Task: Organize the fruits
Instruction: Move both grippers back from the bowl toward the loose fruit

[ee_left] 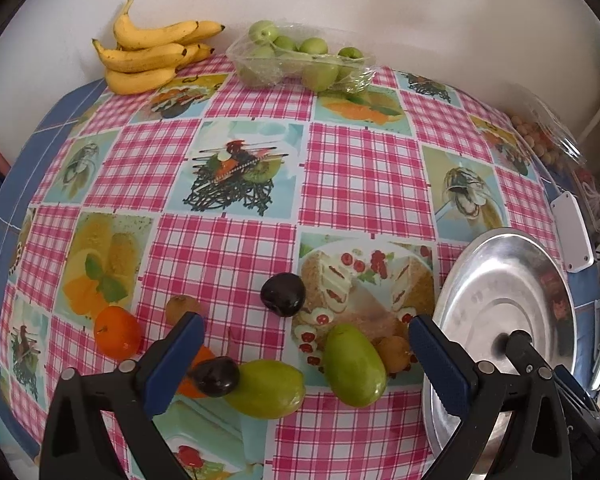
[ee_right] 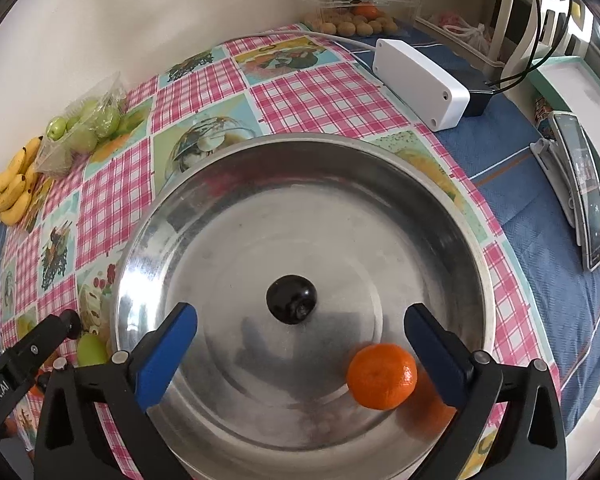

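In the left wrist view my left gripper is open above loose fruit on the checked tablecloth: two green mangoes, two dark plums, an orange and two kiwis. The steel tray lies to its right. In the right wrist view my right gripper is open and empty over the steel tray, which holds a dark plum and an orange.
Bananas and a clear bag of green fruit lie at the far edge by the wall. A white box with cables, a clear punnet of small fruit and a phone on a stand sit beyond the tray.
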### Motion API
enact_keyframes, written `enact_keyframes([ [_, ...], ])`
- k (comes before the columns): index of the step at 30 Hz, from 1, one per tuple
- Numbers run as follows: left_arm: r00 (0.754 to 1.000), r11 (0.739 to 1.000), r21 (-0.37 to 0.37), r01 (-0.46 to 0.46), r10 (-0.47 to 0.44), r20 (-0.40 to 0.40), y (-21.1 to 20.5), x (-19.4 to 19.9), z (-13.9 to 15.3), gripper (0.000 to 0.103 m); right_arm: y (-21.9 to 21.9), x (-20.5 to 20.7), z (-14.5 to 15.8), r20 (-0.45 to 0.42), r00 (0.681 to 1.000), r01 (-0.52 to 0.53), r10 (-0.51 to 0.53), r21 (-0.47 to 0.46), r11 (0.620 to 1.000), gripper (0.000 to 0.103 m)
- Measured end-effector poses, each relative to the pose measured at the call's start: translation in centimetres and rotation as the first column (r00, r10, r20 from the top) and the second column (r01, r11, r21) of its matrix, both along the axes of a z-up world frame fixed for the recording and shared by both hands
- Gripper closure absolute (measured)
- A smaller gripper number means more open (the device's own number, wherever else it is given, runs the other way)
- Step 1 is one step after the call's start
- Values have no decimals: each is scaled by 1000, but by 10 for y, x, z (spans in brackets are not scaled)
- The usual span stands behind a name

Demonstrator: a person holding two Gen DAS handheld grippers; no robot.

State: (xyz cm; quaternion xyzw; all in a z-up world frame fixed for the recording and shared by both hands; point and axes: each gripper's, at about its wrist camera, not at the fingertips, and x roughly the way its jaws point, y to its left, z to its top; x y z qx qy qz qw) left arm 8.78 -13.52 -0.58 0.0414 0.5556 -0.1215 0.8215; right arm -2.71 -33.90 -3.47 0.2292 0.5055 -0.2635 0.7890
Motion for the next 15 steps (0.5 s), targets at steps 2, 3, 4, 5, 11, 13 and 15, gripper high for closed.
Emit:
enact_keyframes([
  [2,1000,1000,-8,-3,3,-5,4,1,2,0,1,-2,2,-8,1000,0,0,-1,1000,0],
  [3,1000,1000,-8,-3,3,-5,7,1,3,0,1,-3,2,-11,1000,1,-2,-1,1000,0],
  [4,1000,1000,-5,-2,2,-4,9,1,4,0,1,-4,3,-16,1000,4,-4,-1,1000,0],
  [5,1000,1000,-3,0,0,-3,11,1,5,0,2,-6,3,-22,1000,6,-7,-3,1000,0],
  [11,999,999,-19,-35,35,-12,39,1,11,0,15,-11,5,-47,999,-10,10,-7,1000,0],
  [13,998,998,-24,-55,55,-16,51,0,12,0,21,-11,6,-51,998,-24,24,-7,1000,0],
  [15,997,997,-27,-74,73,-16,62,0,14,0,27,-13,6,-41,999,-36,36,6,999,0],
])
